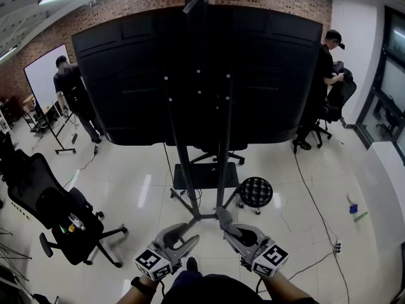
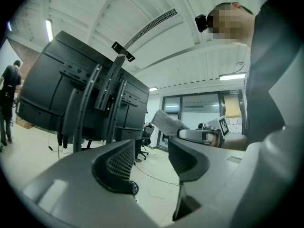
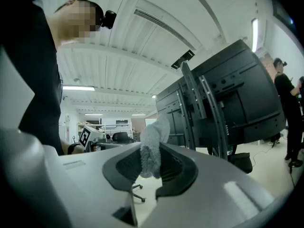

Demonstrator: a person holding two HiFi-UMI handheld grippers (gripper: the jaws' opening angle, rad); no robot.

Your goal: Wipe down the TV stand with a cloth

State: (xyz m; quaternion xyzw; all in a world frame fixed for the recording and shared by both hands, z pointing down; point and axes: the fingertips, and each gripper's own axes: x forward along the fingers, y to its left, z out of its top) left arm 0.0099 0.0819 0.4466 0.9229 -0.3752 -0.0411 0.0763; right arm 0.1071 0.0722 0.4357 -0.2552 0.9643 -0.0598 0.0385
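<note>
We are holding the right tool [image 3: 153, 169] clamped on a fluffy grey cloth [image 3: 151, 148], while the left tool [image 2: 151, 161] is hanging with jaws apart, empty. Both are hovering just short of the TV stand [image 1: 181, 157], not touching it, so we are judging the whole wipe is still to do.

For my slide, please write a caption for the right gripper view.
The right gripper, shut on a grey cloth, faces the back of the TV stand.

No legible text, brands or numbers. Left marker cube [image 1: 154, 262] and right marker cube [image 1: 270, 257], bottom centre: black-and-white square patterns only. Wall poster [image 2: 232, 106], centre right: too blurred.
</note>
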